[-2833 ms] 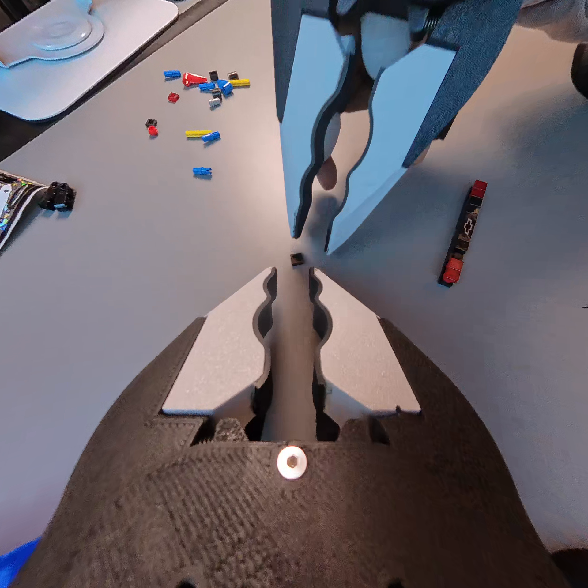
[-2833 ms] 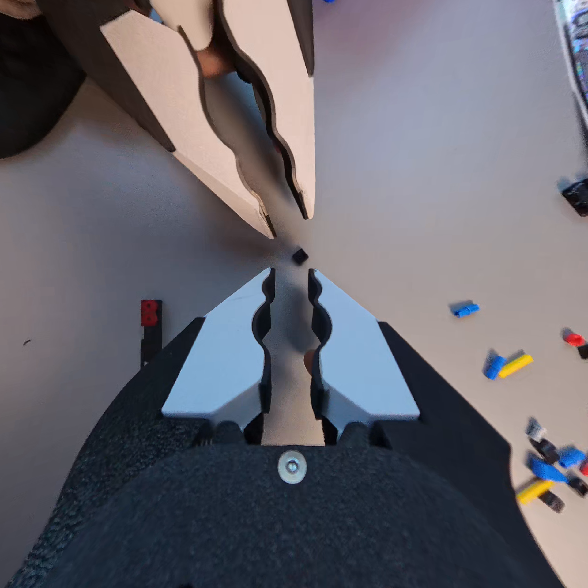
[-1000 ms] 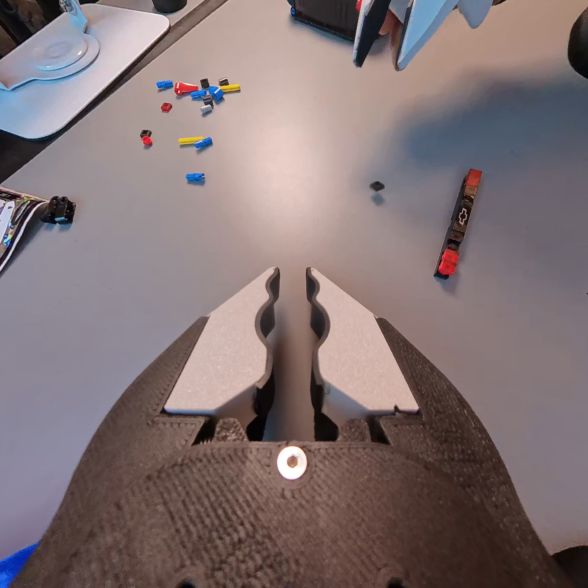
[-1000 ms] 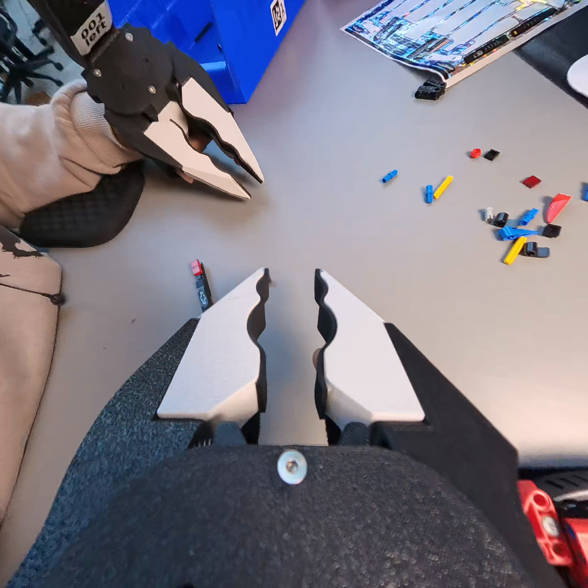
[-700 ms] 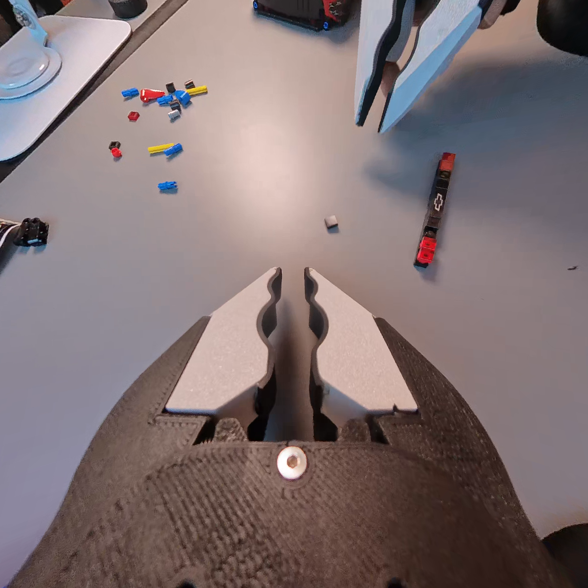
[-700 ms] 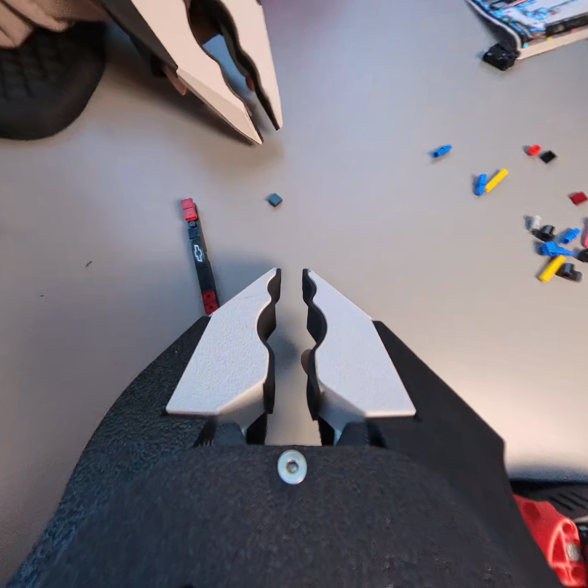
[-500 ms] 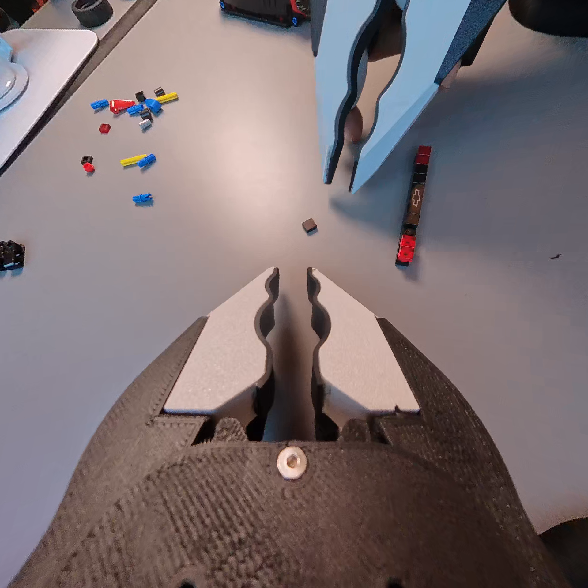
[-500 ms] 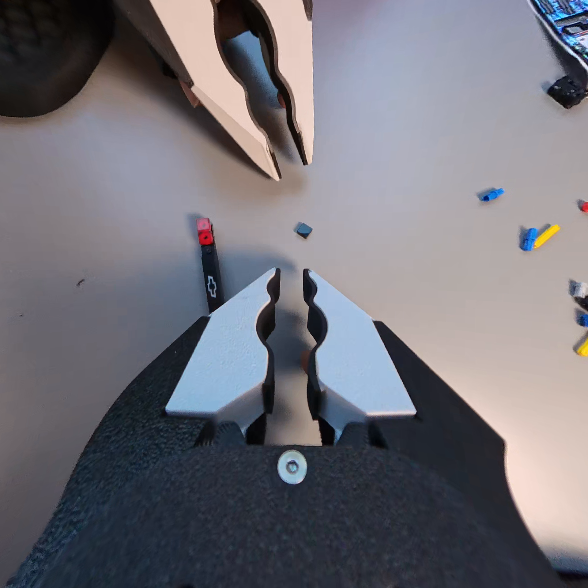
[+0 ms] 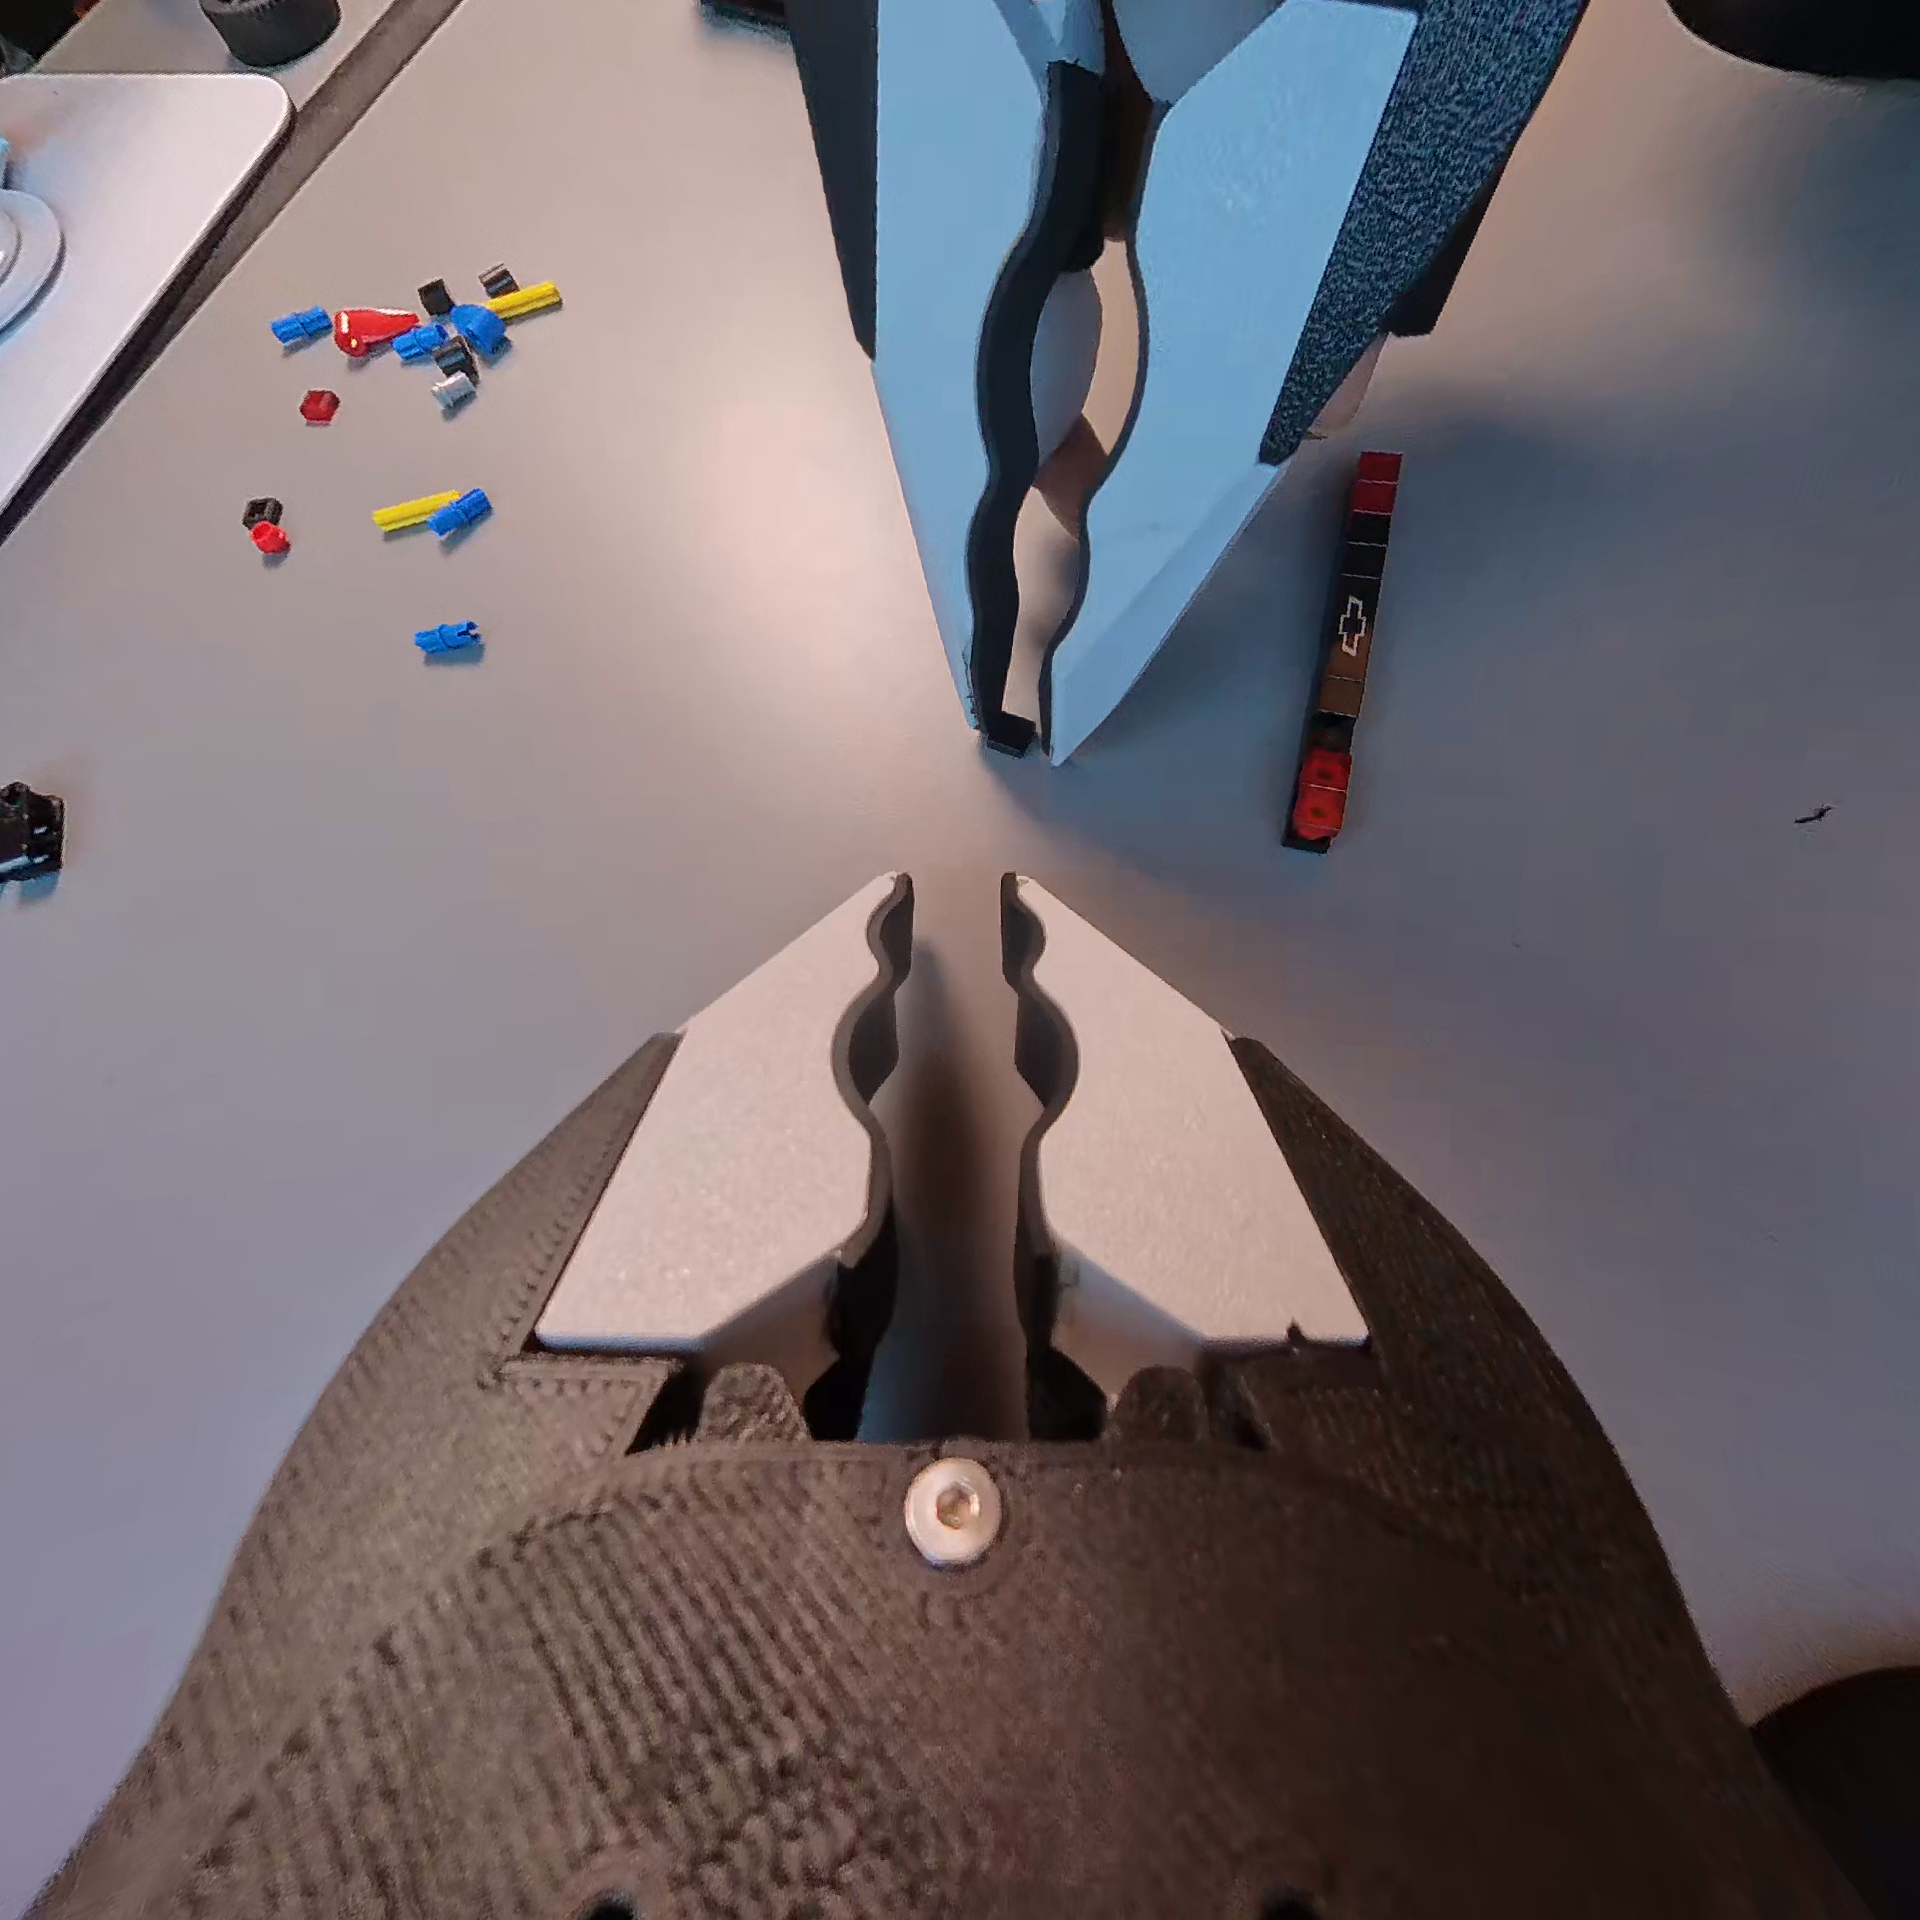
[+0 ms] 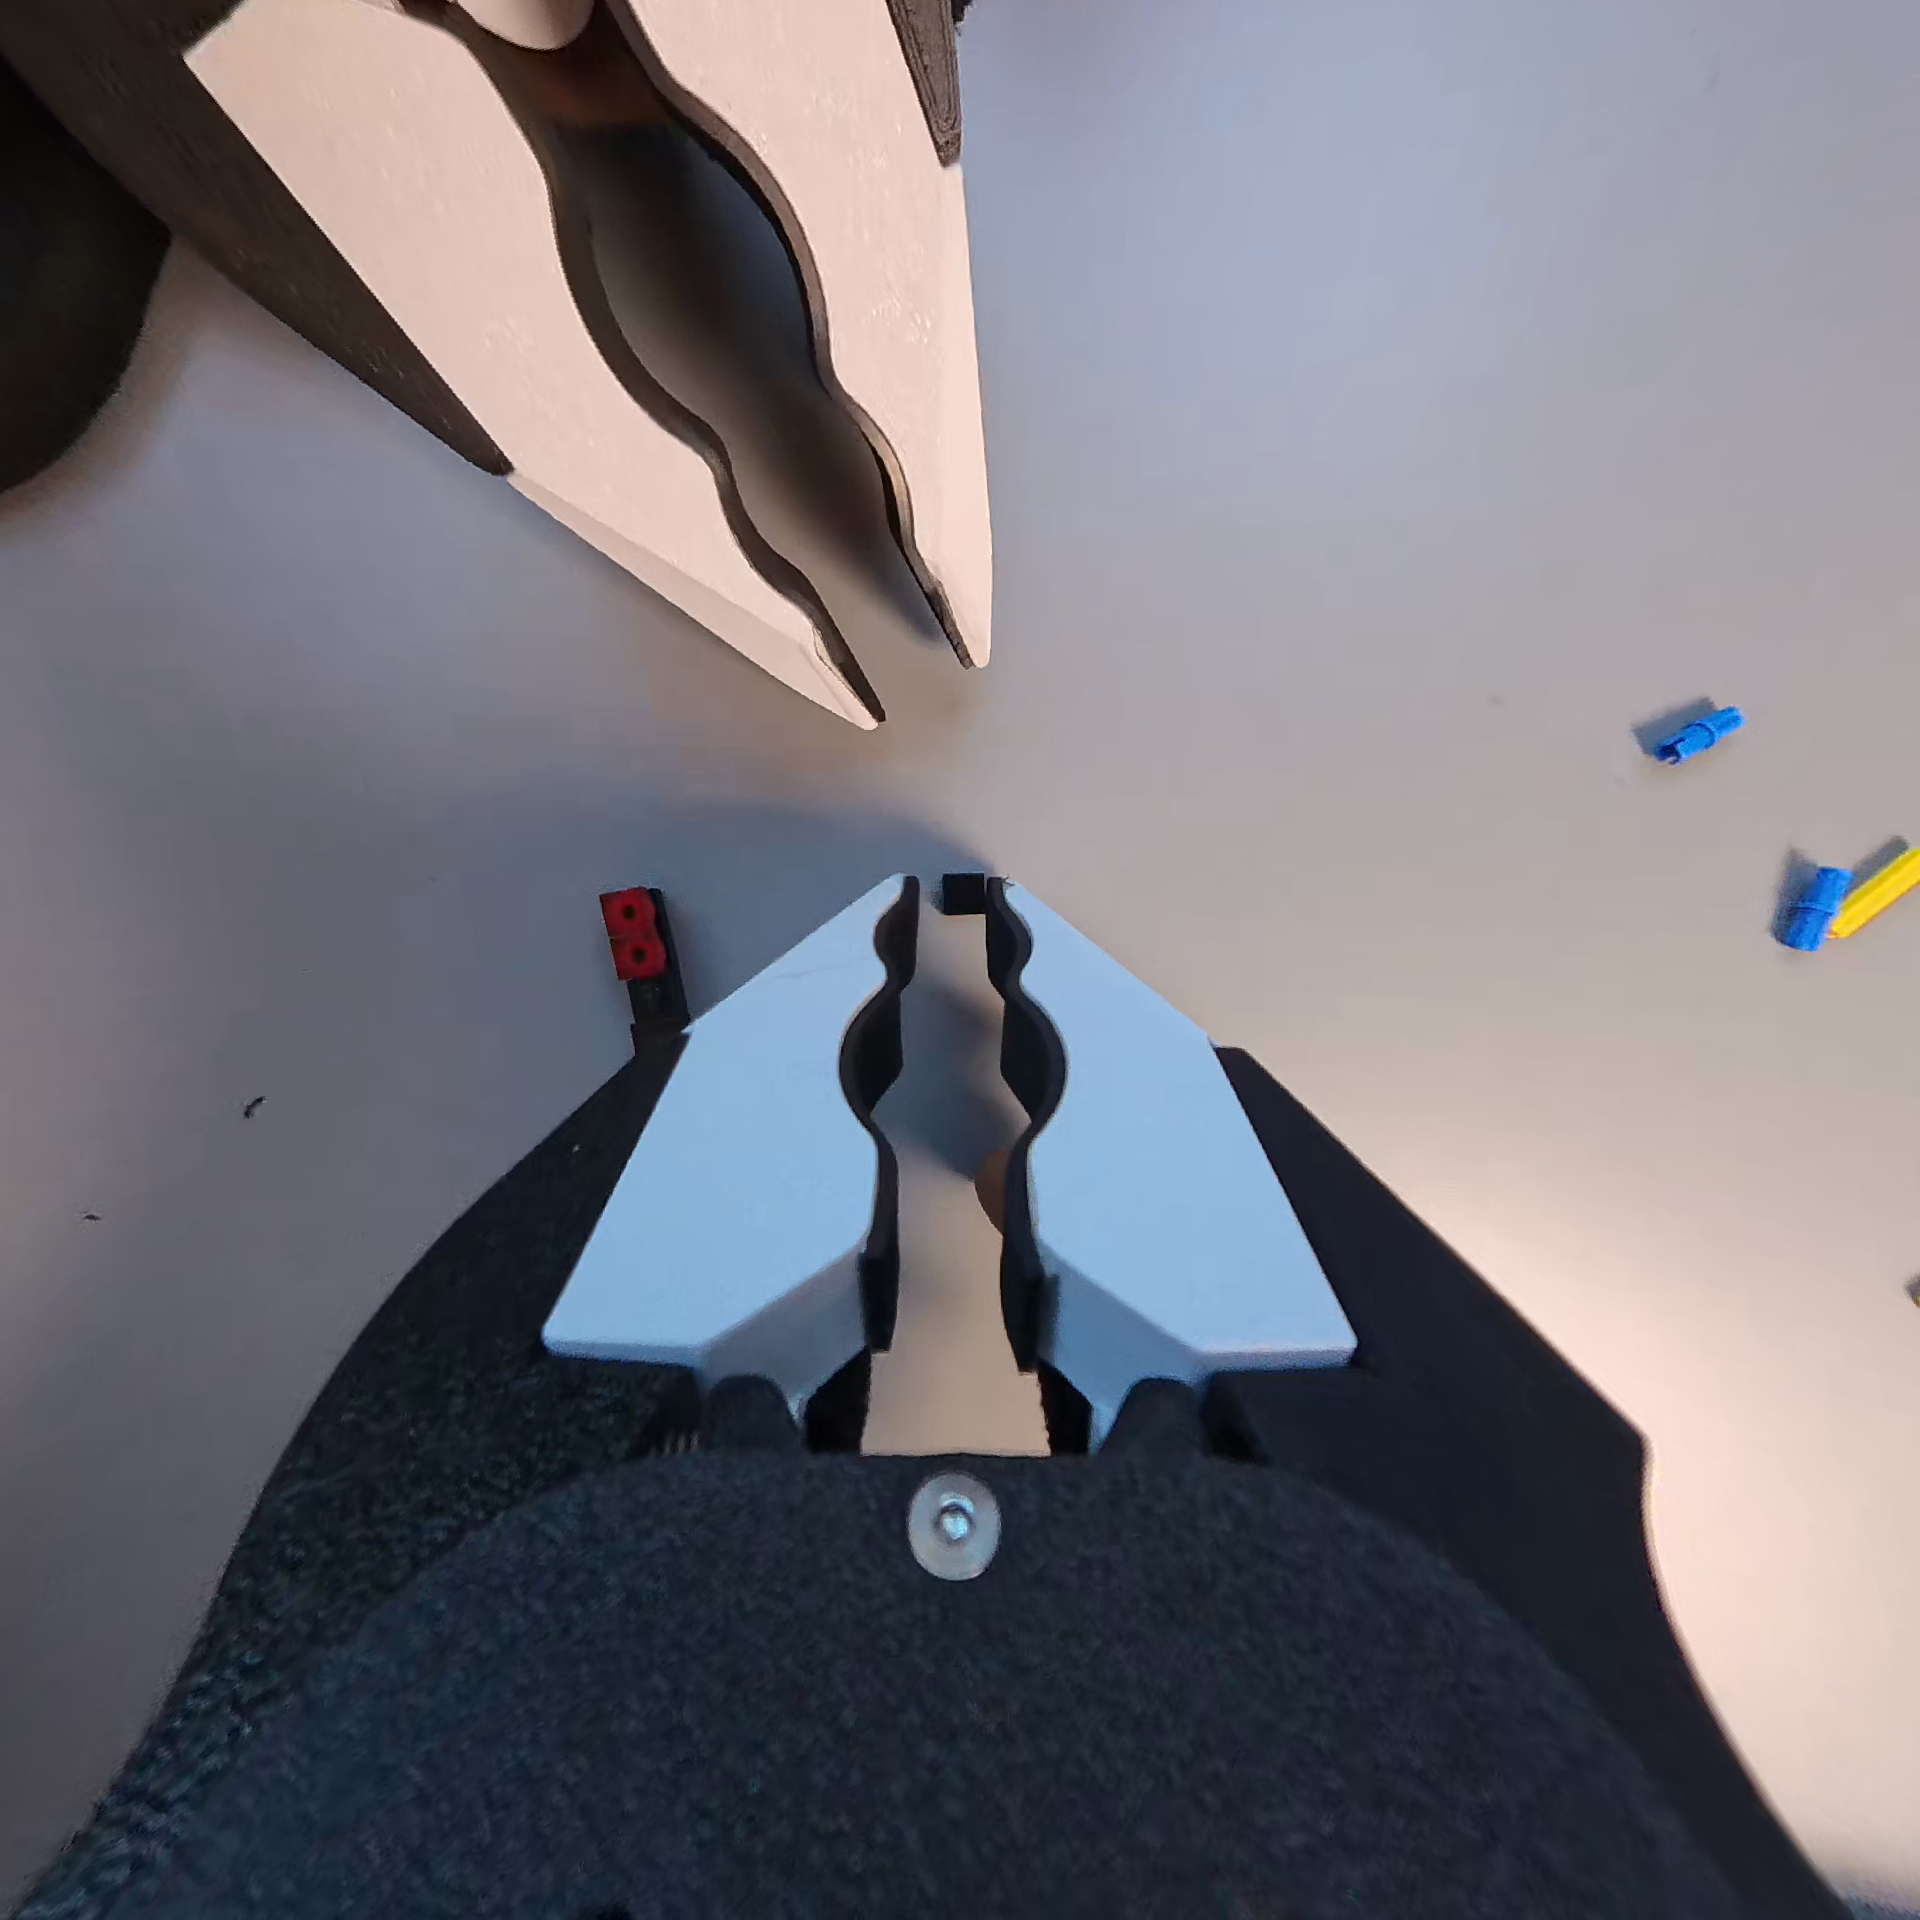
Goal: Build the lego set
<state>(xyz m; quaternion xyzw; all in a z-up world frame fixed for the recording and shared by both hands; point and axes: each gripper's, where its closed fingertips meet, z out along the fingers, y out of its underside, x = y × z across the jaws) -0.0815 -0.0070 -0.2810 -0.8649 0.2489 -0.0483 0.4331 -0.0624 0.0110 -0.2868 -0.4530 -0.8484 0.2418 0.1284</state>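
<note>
A small black square piece [image 10: 963,894] lies on the grey table [image 9: 623,883]. My right gripper [image 10: 953,883] points down at it with its tips on either side; the piece touches the right fingertip and a thin gap shows on the left. From the left wrist view the piece [image 9: 1010,732] sits at the right gripper's [image 9: 1023,743] tips. My left gripper [image 9: 954,883] is narrowly open and empty, just short of them; it also shows in the right wrist view [image 10: 925,691]. A black strip with red ends [image 9: 1345,644] lies to the right, partly hidden in the right wrist view [image 10: 636,940].
Loose blue, red, yellow and black pieces [image 9: 436,332] lie at the far left, with a yellow axle and blue pin [image 9: 431,512] and a single blue pin [image 9: 449,639] nearer. A black part [image 9: 29,831] sits at the left edge. A pale tray [image 9: 125,208] stands beyond. Left and right tips are no more than a few centimetres apart.
Both grippers had drawn apart and have come back together. The right gripper has dropped onto the small black piece, and its tips now stand either side of it.
</note>
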